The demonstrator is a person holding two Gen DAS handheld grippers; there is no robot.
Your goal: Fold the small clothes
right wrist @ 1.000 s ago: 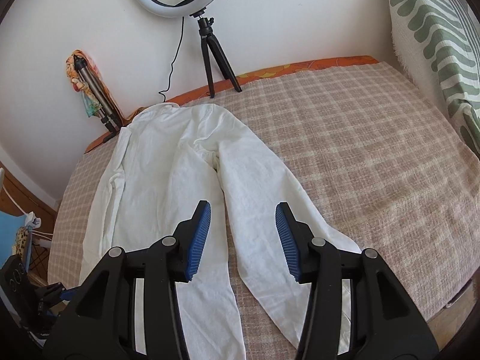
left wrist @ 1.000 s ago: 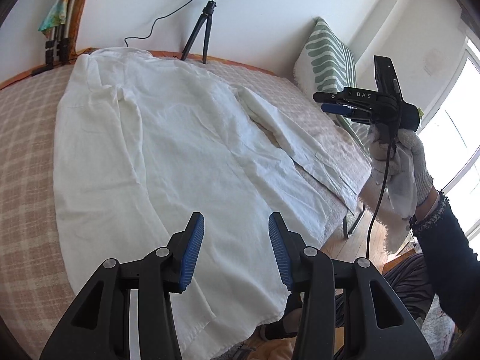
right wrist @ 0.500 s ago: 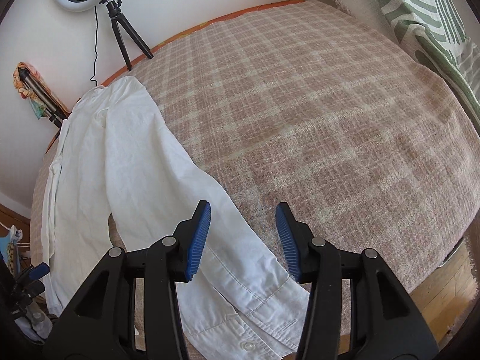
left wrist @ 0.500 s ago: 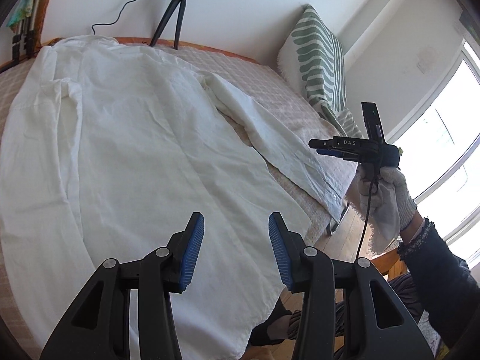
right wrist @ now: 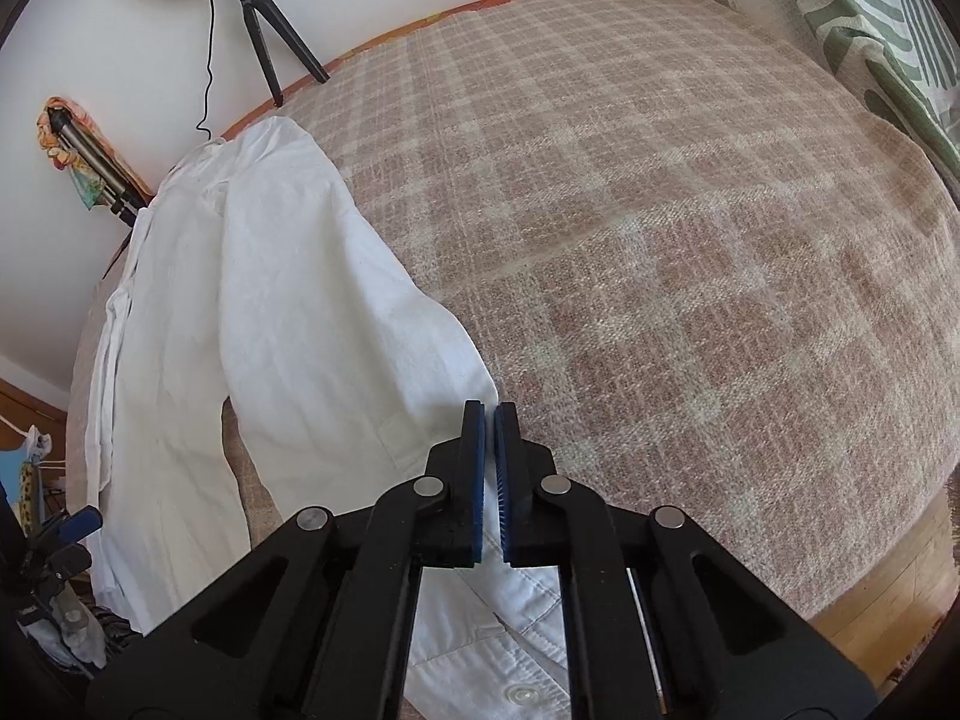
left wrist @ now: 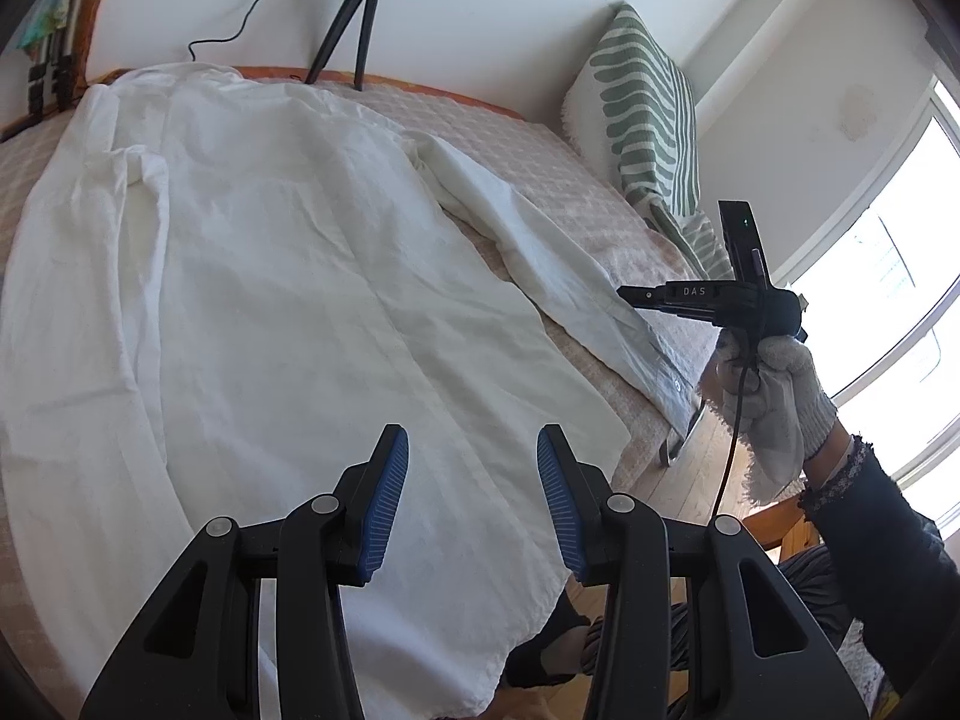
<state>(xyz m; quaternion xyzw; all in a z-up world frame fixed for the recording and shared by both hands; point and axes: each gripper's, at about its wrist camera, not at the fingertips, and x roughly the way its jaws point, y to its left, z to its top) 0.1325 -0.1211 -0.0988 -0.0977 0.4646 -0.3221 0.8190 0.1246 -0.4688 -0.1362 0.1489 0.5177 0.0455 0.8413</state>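
Right gripper pinches the shirt sleeve's edge (jaws just closed).

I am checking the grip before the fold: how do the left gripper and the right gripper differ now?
The left gripper is open; the right gripper has just closed. The left gripper hovers over the shirt body, nothing between its jaws; the right gripper seems to pinch the sleeve edge. Both have blue pads.
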